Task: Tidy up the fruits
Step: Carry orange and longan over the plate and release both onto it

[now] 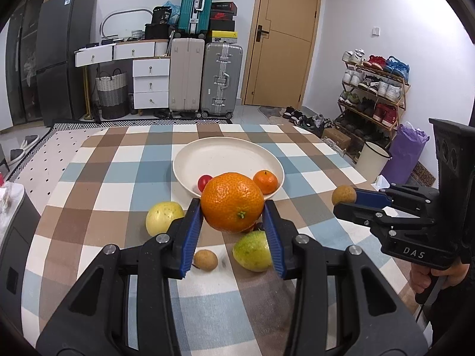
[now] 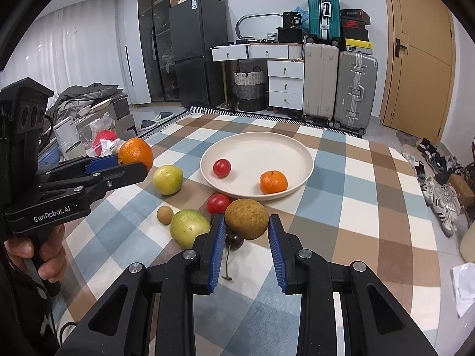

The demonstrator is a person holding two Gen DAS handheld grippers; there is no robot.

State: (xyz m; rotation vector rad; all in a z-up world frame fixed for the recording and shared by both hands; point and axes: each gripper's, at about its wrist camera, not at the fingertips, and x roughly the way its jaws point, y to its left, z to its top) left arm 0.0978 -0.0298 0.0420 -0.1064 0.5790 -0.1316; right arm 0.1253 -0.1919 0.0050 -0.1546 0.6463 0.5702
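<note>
My left gripper (image 1: 233, 212) is shut on a large orange (image 1: 232, 202) and holds it above the cloth, just short of the cream plate (image 1: 207, 154). It also shows in the right wrist view (image 2: 135, 152). My right gripper (image 2: 246, 222) is shut on a brown longan (image 2: 246, 219), also lifted; the longan shows in the left wrist view (image 1: 343, 195). The plate (image 2: 267, 145) holds a cherry tomato (image 2: 221, 168) and a small mandarin (image 2: 273, 182). On the cloth lie two yellow-green fruits (image 2: 167, 179) (image 2: 189, 227), a small longan (image 2: 165, 215), a second tomato (image 2: 218, 203) and a dark cherry (image 2: 234, 240).
The table wears a checked cloth (image 2: 356, 195). Beyond its far edge stand suitcases (image 2: 354, 86), white drawers (image 2: 285, 83) and a fridge (image 2: 197, 50). A shoe rack (image 1: 374, 89) and a white bin (image 1: 372, 160) are to the right.
</note>
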